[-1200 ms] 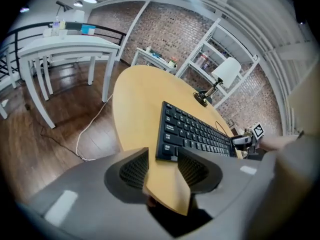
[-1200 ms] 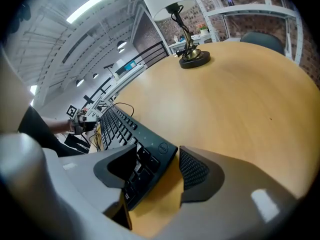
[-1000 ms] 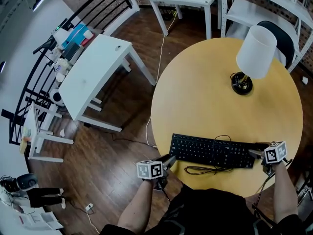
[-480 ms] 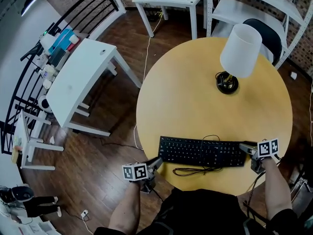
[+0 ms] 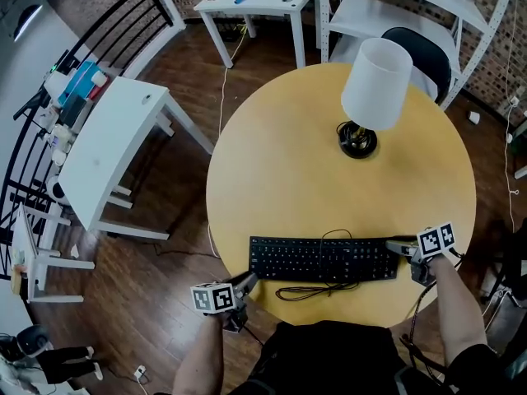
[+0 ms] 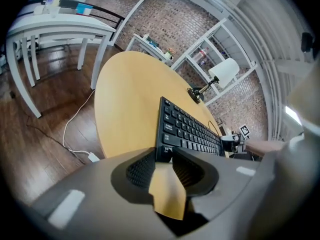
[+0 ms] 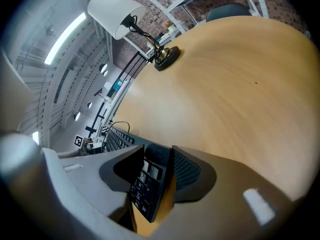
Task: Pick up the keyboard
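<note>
The black keyboard (image 5: 321, 259) is lying across the lower centre of the frame, near the round table's (image 5: 280, 138) bottom edge. The left gripper (image 5: 247, 281) and right gripper (image 5: 395, 244) are clamping its two ends, their jaws having just been closing.

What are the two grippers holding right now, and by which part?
The keyboard, by both ends: the left gripper has just been closing its jaws on the near left corner, the right gripper on the right end.

white lamp (image 5: 376, 72), round wooden table (image 5: 280, 155), white desk (image 5: 107, 138)
</note>
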Tool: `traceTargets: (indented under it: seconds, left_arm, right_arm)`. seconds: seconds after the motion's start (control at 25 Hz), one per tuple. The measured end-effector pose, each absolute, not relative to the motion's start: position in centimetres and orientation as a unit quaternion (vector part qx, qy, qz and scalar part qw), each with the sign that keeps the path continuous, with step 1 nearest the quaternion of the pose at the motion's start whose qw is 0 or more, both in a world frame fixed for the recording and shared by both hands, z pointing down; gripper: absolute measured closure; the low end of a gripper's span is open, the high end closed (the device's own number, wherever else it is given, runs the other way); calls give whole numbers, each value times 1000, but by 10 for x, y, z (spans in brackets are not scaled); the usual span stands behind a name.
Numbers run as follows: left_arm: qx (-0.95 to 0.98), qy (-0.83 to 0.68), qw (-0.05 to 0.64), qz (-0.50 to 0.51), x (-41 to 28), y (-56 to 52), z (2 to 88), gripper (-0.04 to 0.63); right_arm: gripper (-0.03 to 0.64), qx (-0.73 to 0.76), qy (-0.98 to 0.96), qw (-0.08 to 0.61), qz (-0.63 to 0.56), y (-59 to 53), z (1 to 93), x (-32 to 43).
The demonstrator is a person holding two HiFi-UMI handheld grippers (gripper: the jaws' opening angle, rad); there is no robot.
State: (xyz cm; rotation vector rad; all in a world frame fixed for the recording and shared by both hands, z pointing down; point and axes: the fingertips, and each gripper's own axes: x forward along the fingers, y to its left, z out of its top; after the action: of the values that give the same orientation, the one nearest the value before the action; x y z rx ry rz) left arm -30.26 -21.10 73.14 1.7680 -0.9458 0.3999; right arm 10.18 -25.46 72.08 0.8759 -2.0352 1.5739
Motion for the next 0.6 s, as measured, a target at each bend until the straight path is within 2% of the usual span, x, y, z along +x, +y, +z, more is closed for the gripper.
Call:
traceTargets:
  seconds: [0.16,0.28,0.4,0.6]
  left_arm:
    - [753,-387,500,184,-302,-212,728,480]
    - [767,-396,459,209,-301,-217,723,476]
    - [765,-392,463,216,-299,-221,724,476]
    - [763,-378,472,228,-298,-219,727,477]
  right_arm:
    - [442,293,-729,191,589,-246,718,103]
    - [411,267,-727,204,599,-238,716,102]
    - [468,254,-711,199,625,-237,718,105]
    - [483,224,-705,151,656,-223,718,106]
